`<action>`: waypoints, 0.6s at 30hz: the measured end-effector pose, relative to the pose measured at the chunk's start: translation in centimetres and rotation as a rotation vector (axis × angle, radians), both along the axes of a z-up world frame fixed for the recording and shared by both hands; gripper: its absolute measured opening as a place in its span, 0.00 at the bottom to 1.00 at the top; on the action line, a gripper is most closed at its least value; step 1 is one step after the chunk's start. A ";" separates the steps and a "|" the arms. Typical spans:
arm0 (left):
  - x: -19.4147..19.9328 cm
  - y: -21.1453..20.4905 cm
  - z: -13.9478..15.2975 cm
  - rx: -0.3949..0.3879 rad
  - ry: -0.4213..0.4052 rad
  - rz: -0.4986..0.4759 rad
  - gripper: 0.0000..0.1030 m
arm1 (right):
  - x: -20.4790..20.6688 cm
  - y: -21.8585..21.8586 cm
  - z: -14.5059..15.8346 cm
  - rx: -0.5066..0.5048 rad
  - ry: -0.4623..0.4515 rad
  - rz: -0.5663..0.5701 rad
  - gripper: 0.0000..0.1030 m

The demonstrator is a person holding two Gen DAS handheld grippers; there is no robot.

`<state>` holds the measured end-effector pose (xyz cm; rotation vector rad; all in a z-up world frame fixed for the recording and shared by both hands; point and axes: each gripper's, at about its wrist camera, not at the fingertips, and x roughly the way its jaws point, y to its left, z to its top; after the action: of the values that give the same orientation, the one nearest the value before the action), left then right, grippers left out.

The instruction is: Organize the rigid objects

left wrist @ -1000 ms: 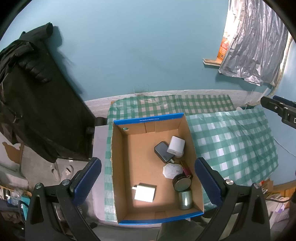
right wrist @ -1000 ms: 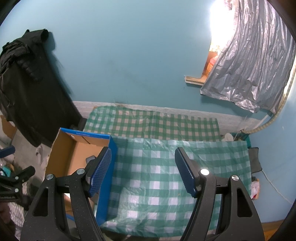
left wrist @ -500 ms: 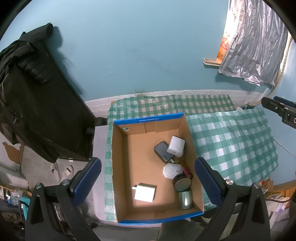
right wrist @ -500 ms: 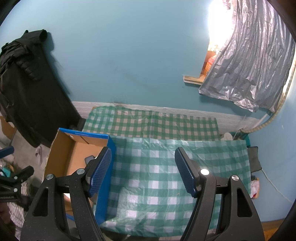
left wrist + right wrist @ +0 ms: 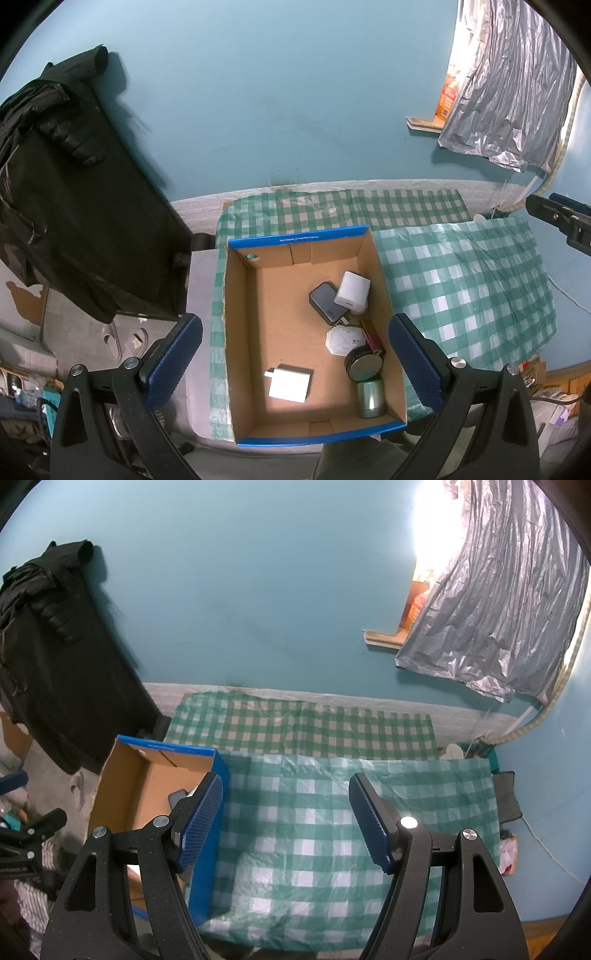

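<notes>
A checked cloth [image 5: 317, 834] is spread over the table. On its left part a cardboard box [image 5: 240, 332] with blue edges is set. Inside, a white cube [image 5: 352, 293], a dark phone [image 5: 327, 302], a white charger [image 5: 290, 384], a white disc [image 5: 343, 339], a black round lid [image 5: 364, 365] and a metal can [image 5: 370, 398] are gathered (mostly along the right wall). The left gripper [image 5: 295, 363] is held above the box, jaws wide apart and empty. The right gripper [image 5: 286, 823] is held over bare cloth, jaws apart, nothing gripped.
</notes>
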<state>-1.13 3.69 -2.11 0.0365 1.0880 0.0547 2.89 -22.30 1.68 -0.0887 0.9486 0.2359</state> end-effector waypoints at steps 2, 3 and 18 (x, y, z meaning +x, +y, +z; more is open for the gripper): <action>0.0 0.0 0.0 0.002 0.000 0.000 0.99 | -0.1 -0.1 0.1 -0.002 0.000 -0.001 0.68; 0.0 0.0 0.0 0.002 0.000 0.000 0.99 | -0.1 -0.2 0.1 -0.001 -0.002 -0.001 0.68; -0.3 -0.4 0.0 0.000 -0.010 -0.004 0.99 | -0.2 -0.3 -0.2 -0.005 0.014 -0.005 0.68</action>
<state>-1.38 3.33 -2.13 0.0386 1.0782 0.0513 2.74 -22.65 1.43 -0.0895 0.9628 0.2297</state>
